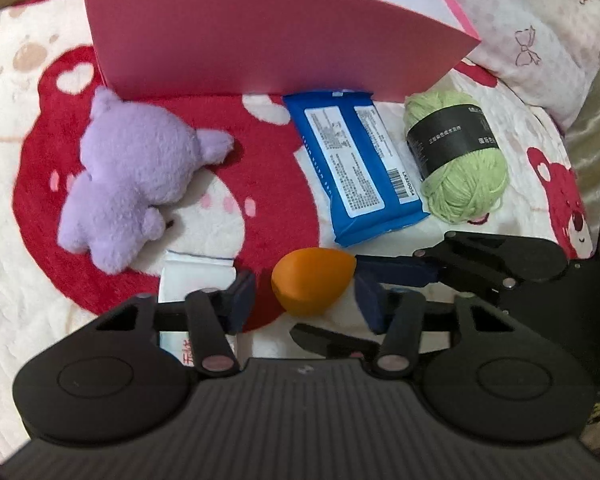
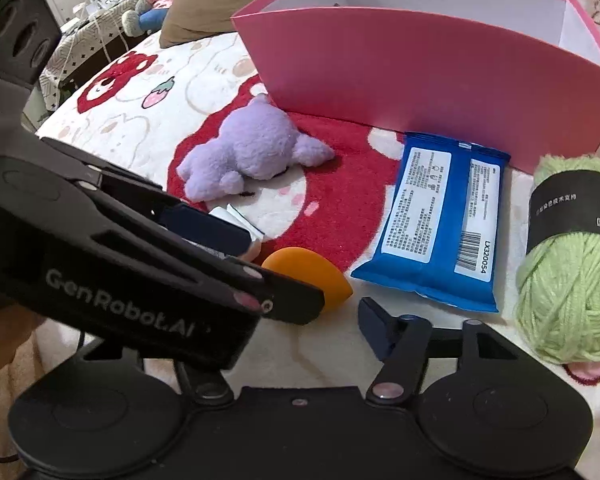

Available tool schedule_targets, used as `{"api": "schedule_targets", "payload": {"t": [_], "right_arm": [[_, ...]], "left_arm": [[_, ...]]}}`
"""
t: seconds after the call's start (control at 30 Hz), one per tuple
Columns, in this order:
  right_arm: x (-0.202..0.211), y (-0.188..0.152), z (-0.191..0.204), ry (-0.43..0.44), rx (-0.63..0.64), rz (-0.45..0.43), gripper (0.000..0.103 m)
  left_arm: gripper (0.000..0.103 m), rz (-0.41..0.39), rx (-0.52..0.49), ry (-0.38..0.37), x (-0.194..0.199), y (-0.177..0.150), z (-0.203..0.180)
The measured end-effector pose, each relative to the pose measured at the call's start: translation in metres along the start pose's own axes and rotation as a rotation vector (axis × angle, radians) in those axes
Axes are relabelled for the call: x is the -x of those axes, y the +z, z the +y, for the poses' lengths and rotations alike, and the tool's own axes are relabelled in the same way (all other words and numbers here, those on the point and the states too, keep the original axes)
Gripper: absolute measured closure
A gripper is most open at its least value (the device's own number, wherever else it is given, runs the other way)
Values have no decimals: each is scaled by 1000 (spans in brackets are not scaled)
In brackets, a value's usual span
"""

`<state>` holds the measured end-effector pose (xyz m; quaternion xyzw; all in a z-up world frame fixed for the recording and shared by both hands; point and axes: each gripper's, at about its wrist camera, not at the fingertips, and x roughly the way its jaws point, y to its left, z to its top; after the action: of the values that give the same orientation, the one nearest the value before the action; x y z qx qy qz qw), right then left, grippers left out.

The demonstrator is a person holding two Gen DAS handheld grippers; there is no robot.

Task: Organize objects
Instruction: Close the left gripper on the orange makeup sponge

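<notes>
Now, sponge: orange teardrop makeup sponge [image 1: 310, 280] at 6 o'clock from the blue wipes pack [image 1: 356, 168].
Left gripper [image 1: 306, 300]: spread, straddling sponge, pads apart from it.
Right gripper [image 1: 384, 272]: grip state unclear.

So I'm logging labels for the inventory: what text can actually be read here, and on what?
"LX32005A": blue wipes pack, beside its barcode.
"GenRobot.AI": left gripper, along its side.
"MILK": green yarn ball, on its black band.
Fine print on pack and band: too small to read.
</notes>
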<state>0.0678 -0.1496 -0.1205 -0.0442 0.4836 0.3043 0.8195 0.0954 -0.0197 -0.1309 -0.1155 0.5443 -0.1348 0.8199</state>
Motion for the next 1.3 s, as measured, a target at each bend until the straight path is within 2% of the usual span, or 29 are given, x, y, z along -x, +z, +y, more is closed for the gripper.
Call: {"api": "schedule_targets", "payload": {"t": [0.1,0.2,0.4,1.3], "right_arm": [[0,-1,-2,0,-21,-16,45],[-2,-2,0,-14,-12,-31,45],[-1,-2,1,-39,12,-51,50],[39,0,11,-92,90,-129,48]], "left_arm": [[64,37,27,-26,-9,-1,4],[65,35,45,-31,-11,0,6],[65,32,25,-43,-8,2,7],[65,2,-53,-163,26,7,-4]]}}
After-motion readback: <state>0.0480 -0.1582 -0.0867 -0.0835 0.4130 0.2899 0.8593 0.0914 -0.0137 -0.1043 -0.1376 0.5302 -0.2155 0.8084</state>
